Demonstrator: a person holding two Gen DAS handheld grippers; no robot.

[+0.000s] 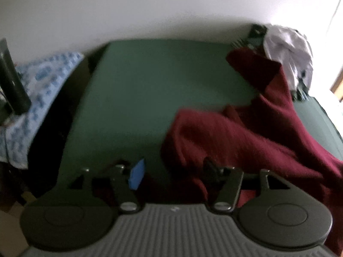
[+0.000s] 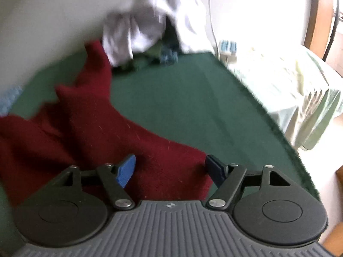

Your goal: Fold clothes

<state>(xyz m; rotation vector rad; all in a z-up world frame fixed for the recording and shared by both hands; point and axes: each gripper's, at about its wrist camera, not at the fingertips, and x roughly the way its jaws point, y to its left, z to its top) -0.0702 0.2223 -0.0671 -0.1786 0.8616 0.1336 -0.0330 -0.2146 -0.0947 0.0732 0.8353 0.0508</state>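
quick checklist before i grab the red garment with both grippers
1. Left gripper jaws open: ok, wide apart.
2. Right gripper jaws open: ok, wide apart.
3. Red garment within both grippers' span: ok on the right, where cloth lies between the jaws; on the left only its edge is near the inner jaw.
4. Garment spread flat: not ok, it is bunched and creased on the green table cover.
5. Garment clear of the white clothes pile: cannot tell, its far end reaches close to the pile.
6. Which garment edges lie at the jaws: cannot tell, pictures are blurred.
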